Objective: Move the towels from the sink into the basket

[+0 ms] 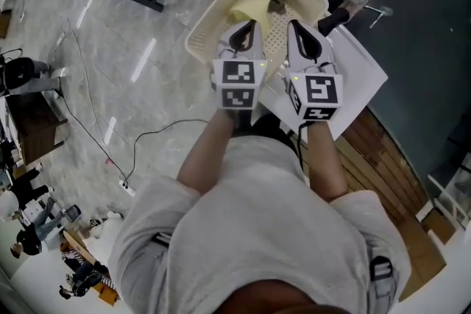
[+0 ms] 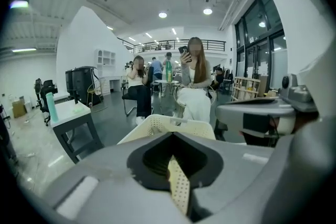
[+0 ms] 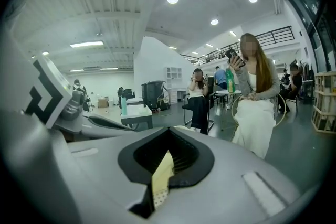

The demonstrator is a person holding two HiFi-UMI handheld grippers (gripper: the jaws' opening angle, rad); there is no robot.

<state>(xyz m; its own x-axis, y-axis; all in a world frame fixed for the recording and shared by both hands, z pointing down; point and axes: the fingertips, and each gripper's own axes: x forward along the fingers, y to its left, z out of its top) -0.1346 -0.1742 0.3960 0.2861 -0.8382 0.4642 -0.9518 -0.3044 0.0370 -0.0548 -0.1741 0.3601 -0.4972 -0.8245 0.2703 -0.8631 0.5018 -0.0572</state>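
Logged cream perforated basket [image 1: 210,26] standing on a white surface [image 1: 360,77]. Found left gripper [image 1: 252,24] and right gripper [image 1: 296,27] side by side over the basket's near half. Read both sets of jaws as fully closed with nothing pinched; saw only basket mesh and a yellow sliver through the slits. Spotted yellow towel [image 1: 250,5] crumpled inside the basket, toward its far side. Judged it light, limp, unbreakable cloth, best pinched at a raised fold rather than flat against the mesh.
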